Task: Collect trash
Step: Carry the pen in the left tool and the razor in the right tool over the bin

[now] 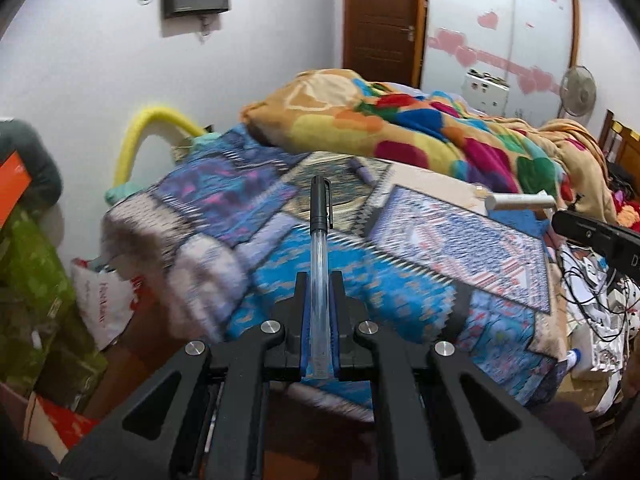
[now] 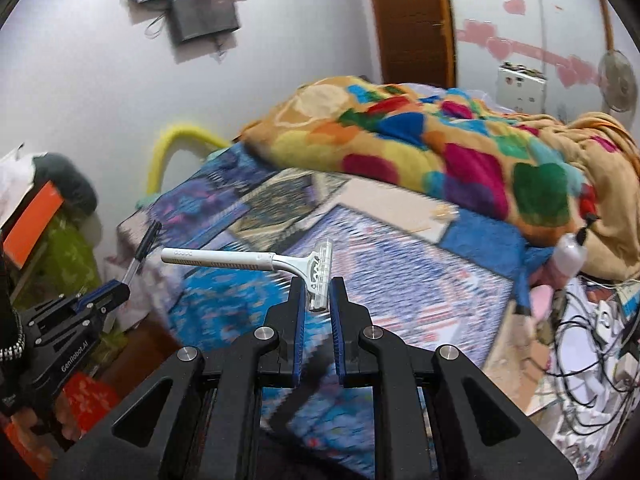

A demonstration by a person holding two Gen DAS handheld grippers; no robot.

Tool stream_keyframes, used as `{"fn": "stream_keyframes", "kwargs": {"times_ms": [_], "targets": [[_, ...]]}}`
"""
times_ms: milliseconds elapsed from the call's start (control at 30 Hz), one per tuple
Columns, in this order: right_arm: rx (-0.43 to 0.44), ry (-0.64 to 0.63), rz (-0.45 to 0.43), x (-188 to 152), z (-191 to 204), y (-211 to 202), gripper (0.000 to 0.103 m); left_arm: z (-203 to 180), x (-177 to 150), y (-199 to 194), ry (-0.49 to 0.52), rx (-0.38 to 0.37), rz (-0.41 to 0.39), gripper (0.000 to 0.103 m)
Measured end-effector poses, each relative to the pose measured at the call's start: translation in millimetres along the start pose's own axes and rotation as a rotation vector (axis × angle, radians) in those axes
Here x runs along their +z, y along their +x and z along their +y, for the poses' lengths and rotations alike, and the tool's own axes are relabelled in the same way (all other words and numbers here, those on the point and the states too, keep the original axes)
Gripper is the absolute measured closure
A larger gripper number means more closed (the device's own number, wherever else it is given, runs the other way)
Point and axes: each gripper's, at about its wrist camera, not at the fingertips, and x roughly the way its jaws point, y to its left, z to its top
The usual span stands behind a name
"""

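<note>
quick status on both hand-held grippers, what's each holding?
Left hand-held gripper: shut on the pen.
Right hand-held gripper: shut on the head of the disposable razor.

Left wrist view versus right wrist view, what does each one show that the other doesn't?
Only the left wrist view shows a purple marker lying on the bed. Only the right wrist view shows the disposable razor's whole shape, its head clamped in the right gripper. Both show the pen shut in the left gripper, the patchwork bedspread and the colourful blanket.
</note>
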Motion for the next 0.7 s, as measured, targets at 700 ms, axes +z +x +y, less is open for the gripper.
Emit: {"fn": "stream_keyframes", "kwargs": {"times_ms": [700], "targets": [[0.198, -0.240, 0.265, -67.0, 191.9, 108.1, 0.092, 183.6, -120.4, 7.9, -0.218, 0.194, 0.171, 0.096]]}}
